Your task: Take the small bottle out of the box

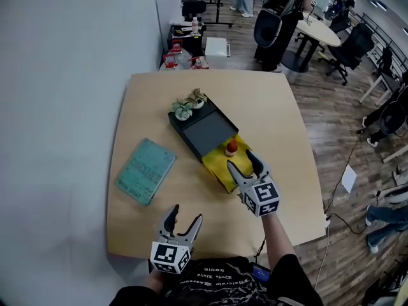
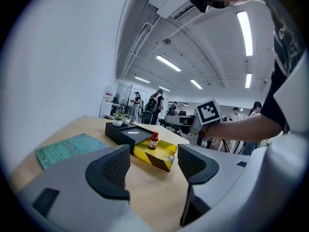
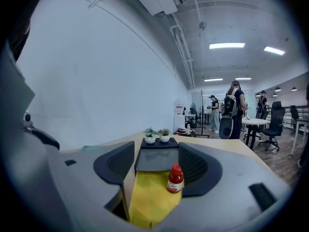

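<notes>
A small red bottle (image 1: 231, 148) with a red cap stands upright in the yellow drawer (image 1: 220, 166) pulled out of a black box (image 1: 203, 130). My right gripper (image 1: 245, 163) is open just in front of the drawer's near end. In the right gripper view the bottle (image 3: 175, 178) stands between the jaws, close to the right pad (image 3: 200, 166), untouched. My left gripper (image 1: 183, 218) is open and empty at the table's near edge. From there, the left gripper view shows the bottle (image 2: 154, 140) far ahead in the drawer (image 2: 157, 154).
Two small potted plants (image 1: 189, 104) sit on the box's far end. A green book (image 1: 145, 171) lies left of the box on the wooden table (image 1: 274, 120). A white wall runs along the left. Office chairs, desks and people are beyond the table.
</notes>
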Motion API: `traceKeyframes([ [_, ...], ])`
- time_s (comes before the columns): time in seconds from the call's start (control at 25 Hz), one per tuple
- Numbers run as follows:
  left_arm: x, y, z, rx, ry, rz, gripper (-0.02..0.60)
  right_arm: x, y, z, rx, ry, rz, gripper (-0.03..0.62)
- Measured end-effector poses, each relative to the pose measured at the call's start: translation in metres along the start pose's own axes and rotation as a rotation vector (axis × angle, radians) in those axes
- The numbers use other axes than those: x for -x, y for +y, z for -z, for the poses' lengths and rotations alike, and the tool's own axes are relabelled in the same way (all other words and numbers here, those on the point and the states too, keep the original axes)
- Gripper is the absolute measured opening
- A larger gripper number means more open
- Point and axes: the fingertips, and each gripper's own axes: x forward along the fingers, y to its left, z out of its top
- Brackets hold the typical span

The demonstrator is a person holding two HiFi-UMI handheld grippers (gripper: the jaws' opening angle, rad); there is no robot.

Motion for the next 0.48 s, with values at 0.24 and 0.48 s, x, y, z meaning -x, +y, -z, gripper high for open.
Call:
traceKeyframes([
  [0.24,-0.007,0.002,0.011,0.008,0.056,0.001,0.316,-0.039,-0.022,0.024,-0.025,0.062,0.002,0.284],
  [0.48,-0.017,0.010,0.011,0.009,0.071,-0.018,0.316,-0.071,-0.047,0.063,-0.079,0.138,0.031,0.284],
])
